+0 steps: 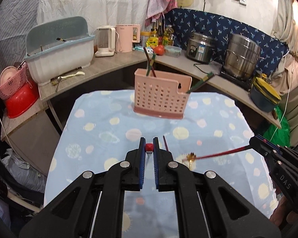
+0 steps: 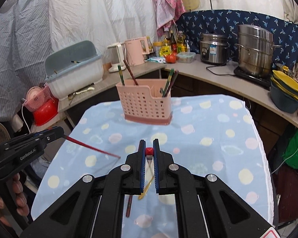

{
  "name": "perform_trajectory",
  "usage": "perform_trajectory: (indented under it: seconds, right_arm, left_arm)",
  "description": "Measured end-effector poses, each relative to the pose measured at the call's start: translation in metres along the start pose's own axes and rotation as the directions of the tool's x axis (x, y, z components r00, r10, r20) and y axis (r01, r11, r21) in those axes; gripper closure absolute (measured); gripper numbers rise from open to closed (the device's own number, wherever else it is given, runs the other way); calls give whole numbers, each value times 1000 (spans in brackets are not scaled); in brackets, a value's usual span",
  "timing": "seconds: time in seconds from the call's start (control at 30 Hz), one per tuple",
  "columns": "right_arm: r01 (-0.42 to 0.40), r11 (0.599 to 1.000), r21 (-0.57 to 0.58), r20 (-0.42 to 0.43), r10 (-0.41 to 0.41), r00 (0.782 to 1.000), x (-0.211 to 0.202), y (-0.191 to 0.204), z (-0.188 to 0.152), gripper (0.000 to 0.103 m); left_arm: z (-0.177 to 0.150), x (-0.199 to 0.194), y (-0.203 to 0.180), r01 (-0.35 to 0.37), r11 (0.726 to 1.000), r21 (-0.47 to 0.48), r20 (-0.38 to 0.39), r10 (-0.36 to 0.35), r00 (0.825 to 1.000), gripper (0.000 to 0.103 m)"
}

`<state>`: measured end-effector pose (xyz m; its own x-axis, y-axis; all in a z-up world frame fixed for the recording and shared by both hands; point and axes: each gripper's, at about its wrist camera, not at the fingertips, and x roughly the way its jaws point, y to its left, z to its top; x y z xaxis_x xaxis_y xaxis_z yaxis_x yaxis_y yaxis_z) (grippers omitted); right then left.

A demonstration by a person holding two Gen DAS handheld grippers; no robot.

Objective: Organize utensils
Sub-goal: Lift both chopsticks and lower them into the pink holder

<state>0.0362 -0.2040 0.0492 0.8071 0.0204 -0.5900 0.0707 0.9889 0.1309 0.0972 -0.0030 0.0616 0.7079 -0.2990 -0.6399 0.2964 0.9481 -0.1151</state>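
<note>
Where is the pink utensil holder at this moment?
The pink utensil holder stands at the far edge of the blue tablecloth, centre in both views, before the grey counter, chopsticks inside.

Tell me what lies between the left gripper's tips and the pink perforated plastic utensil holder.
Only bare blue planet-print cloth lies between the left gripper and the pink perforated plastic utensil holder, as the left wrist view shows.

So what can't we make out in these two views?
- Left wrist view: left gripper hides most of its red chopstick.
- Right wrist view: right gripper covers part of the loose chopstick.
- Both views: pink holder wall hides stored chopsticks' lower ends.
</note>
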Motion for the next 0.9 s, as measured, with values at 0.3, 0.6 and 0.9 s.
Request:
perform_trajectory:
  seconds: [0.3,0.6,0.9]
  right_arm:
    - [-8,1000,-10,56,8,998,4,-1,50,96]
    - [-49,998,-25,111,51,992,8,5,104,96]
    - [-36,998,-50,172,44,984,22,12,172,96]
  left_arm:
    - [52,-1,-1,-9,999,37,61,7,998,96]
    - [111,-3,-14,19,998,66,122,-27,992,96]
    - [187,6,-35,18,997,80,200,-34,979,96]
